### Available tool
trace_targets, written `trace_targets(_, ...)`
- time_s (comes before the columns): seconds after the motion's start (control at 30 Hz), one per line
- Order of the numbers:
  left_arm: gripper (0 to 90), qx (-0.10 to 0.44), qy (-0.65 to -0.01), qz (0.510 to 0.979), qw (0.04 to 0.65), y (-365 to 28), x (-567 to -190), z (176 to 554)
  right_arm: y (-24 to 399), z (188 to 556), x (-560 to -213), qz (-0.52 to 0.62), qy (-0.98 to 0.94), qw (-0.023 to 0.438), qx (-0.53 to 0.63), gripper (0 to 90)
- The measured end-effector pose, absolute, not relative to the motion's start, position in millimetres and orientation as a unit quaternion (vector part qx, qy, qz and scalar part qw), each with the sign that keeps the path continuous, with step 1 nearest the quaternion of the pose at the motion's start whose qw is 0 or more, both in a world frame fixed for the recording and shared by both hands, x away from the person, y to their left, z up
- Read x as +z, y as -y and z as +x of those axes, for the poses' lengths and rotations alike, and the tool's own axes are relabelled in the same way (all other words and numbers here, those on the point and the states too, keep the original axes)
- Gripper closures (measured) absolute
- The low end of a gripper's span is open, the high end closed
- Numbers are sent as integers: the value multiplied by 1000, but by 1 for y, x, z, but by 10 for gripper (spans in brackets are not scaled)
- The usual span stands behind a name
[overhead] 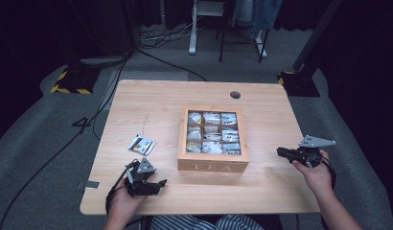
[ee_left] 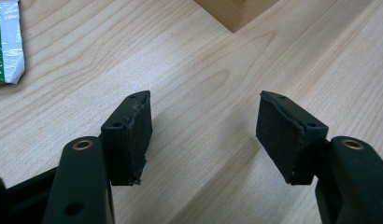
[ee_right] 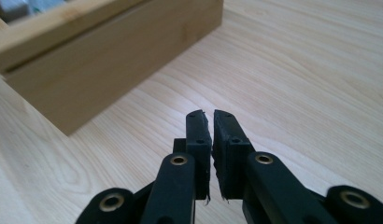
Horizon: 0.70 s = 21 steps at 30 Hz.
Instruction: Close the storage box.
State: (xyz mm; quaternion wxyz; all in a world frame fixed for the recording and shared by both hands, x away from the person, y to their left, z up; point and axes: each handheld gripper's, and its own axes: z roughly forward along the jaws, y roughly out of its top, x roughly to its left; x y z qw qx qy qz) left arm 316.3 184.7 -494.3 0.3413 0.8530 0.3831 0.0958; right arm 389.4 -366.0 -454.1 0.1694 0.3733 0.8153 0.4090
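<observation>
A: Right, from the high view: the light wooden tea box with its nine-pane glass lid (overhead: 213, 139) sits mid-table, nearer the right edge, lid down. A small green-and-white foil tea sachet (overhead: 141, 144) lies loose to its left. The left gripper (overhead: 156, 184) waits near the front edge, and the right gripper (overhead: 281, 152) hangs just off the box's right side.

B: And the left gripper view?

A: Its jaws stand wide apart, nothing between them, above bare pale wooden table (ee_left: 208, 70); the sachet (ee_left: 5, 42) is at the far left, a box corner (ee_left: 234, 11) ahead.

B: Right gripper view?

A: Jaws nearly together, only a slit between them, empty, aimed past the box wall (ee_right: 101, 70). I'd slip them under the lid's edge squarely, lifting slowly so the box doesn't skid.
</observation>
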Motion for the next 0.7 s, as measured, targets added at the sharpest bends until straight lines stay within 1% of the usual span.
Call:
trace_targets(0.2, 367, 99, -383, 853, 341, -184, -495, 316, 372, 388, -473, 389, -803, 173, 418, 854)
trace_targets(0.3, 367, 102, -378, 856, 339, -185, -495, 317, 374, 387, -481, 396, -797, 167, 424, 854)
trace_targets(0.47, 366, 107, -378, 854, 340, -184, -495, 317, 376, 386, -483, 398, -797, 174, 419, 852)
trace_targets(0.6, 350, 115, -371, 856, 341, -182, -497, 316, 378, 384, -488, 399, -803, 181, 404, 847)
trace_targets(0.7, 334, 122, -363, 857, 343, -182, -499, 316, 379, 382, -490, 401, -804, 182, 400, 826)
